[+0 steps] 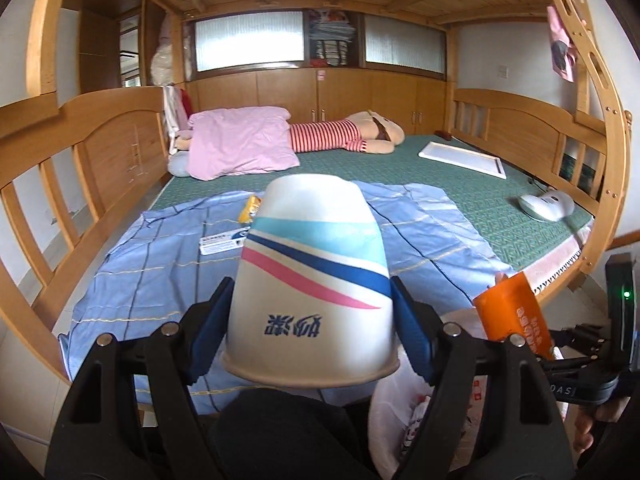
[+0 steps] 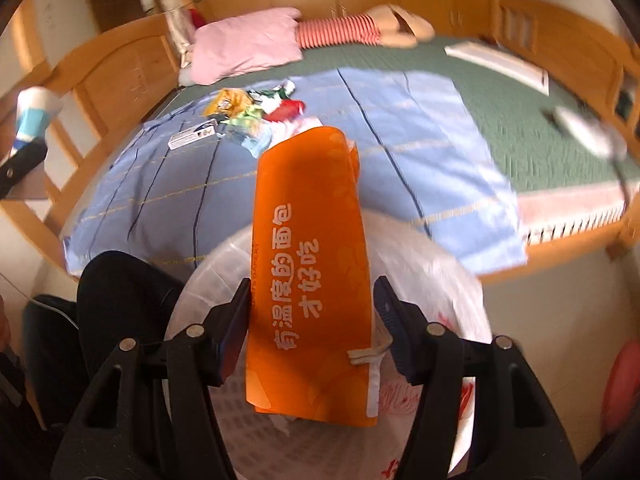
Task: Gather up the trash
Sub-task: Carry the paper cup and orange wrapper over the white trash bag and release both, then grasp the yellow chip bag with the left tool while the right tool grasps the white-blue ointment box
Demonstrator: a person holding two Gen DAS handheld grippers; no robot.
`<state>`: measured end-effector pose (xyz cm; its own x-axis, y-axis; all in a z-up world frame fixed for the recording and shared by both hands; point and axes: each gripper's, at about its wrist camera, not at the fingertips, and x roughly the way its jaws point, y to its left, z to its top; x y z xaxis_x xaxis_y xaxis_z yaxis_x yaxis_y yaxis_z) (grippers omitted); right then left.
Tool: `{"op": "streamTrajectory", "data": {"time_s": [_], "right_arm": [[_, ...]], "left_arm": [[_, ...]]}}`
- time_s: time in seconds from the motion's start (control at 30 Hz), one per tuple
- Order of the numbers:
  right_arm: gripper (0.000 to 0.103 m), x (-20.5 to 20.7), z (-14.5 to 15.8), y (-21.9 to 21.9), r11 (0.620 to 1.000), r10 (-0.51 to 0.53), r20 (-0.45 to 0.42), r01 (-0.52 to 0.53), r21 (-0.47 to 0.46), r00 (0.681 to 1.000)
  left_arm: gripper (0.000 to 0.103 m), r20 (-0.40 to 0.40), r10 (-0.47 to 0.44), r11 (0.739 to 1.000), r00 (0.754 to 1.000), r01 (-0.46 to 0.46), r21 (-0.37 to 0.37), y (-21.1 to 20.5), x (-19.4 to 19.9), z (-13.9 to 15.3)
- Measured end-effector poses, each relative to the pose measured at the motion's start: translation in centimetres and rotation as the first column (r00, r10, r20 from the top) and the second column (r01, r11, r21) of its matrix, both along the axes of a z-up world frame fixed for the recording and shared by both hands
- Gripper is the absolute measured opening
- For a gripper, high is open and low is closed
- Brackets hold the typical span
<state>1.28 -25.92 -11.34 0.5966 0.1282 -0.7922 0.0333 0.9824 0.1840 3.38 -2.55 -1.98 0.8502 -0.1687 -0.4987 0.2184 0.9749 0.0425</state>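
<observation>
My left gripper (image 1: 310, 320) is shut on a white paper cup (image 1: 316, 276) with blue and pink stripes, held upside down above the near edge of the bed; the cup also shows in the right wrist view (image 2: 34, 114). My right gripper (image 2: 312, 312) holds an orange bread bag (image 2: 310, 264) over the open white plastic trash bag (image 2: 432, 276); its jaws stand slightly apart from the bag's sides. The orange bag also shows in the left wrist view (image 1: 514, 316), over the trash bag (image 1: 400, 412). A pile of wrappers (image 2: 256, 110) and a flat white packet (image 2: 192, 136) lie on the blue sheet (image 2: 160, 196).
A green mat (image 1: 440, 184) covers the bed, inside a wooden bunk frame (image 1: 100, 140). A pink pillow (image 1: 240, 144), a striped plush doll (image 1: 344, 136), a white board (image 1: 464, 158) and a white device (image 1: 546, 204) lie on it. A yellow wrapper (image 1: 250, 208) lies on the sheet.
</observation>
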Motion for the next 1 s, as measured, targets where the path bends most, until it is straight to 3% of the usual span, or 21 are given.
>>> {"op": "streamTrajectory", "data": {"time_s": [0.13,0.23,0.37,0.43,0.53,0.6,0.67,0.7,0.73,0.83,0.9,0.93,1.0], "right_arm": [[0.063,0.4,-2.6,-0.2,1.0,-0.009,-0.104,0.008,-0.004,0.995],[0.064,0.4,-4.9,-0.5,0.998,-0.008,-0.19,0.018,0.055,0.982],[0.069,-0.4,-3.3,-2.9,0.977,-0.116,-0.106,0.132,0.167,0.988],[0.072,-1.0,-1.5,-4.6,0.96,-0.201,-0.035,0.204,0.19,0.979],[0.073,-1.5,0.3,-6.2,0.947,-0.278,0.029,0.27,0.173,0.96],[0.073,-1.3,0.8,-6.8,0.943,-0.299,0.042,0.289,0.166,0.953],[0.074,-1.2,0.8,-7.1,0.935,-0.321,0.045,0.309,0.176,0.946],[0.074,-1.2,0.7,-7.2,0.932,-0.328,0.043,0.315,0.18,0.944],[0.074,-1.2,0.6,-7.4,0.93,-0.332,0.04,0.32,0.183,0.942],[0.074,0.0,0.6,-7.1,0.932,-0.327,0.032,0.316,0.177,0.945],[0.074,1.5,1.0,-6.5,0.941,-0.306,0.036,0.297,0.163,0.951],[0.074,2.5,1.2,-6.1,0.947,-0.291,0.041,0.282,0.155,0.956],[0.074,5.2,2.0,-4.5,0.964,-0.236,0.05,0.228,0.139,0.97]], "left_arm": [[0.076,-0.028,-0.053,0.999,0.998,0.052,-0.013,-1.1,-0.1,-0.4],[0.076,-0.076,-0.123,0.992,0.989,0.12,-0.051,-1.5,0.3,-1.0],[0.078,-0.141,-0.244,0.967,0.959,0.231,-0.103,-3.1,0.4,-2.4],[0.08,-0.189,-0.345,0.936,0.919,0.322,-0.142,-4.1,0.5,-3.5],[0.084,-0.272,-0.521,0.851,0.809,0.469,-0.235,-6.1,0.7,-5.7],[0.094,-0.341,-0.598,0.801,0.725,0.533,-0.272,-7.8,0.7,-7.8],[0.095,-0.387,-0.612,0.79,0.689,0.547,-0.276,-8.9,0.7,-9.5],[0.095,-0.405,-0.604,0.797,0.687,0.541,-0.27,-8.9,1.0,-10.1],[0.095,-0.411,-0.595,0.803,0.691,0.532,-0.267,-8.7,1.3,-10.4],[0.095,-0.382,-0.545,0.838,0.747,0.467,-0.282,-5.7,3.4,-9.8],[0.095,-0.343,-0.45,0.888,0.825,0.374,-0.267,-2.2,6.0,-8.7],[0.096,-0.317,-0.36,0.927,0.877,0.299,-0.227,0.0,7.6,-8.2],[0.096,-0.29,-0.206,0.974,0.935,0.166,-0.157,3.3,10.4,-7.4]]}}
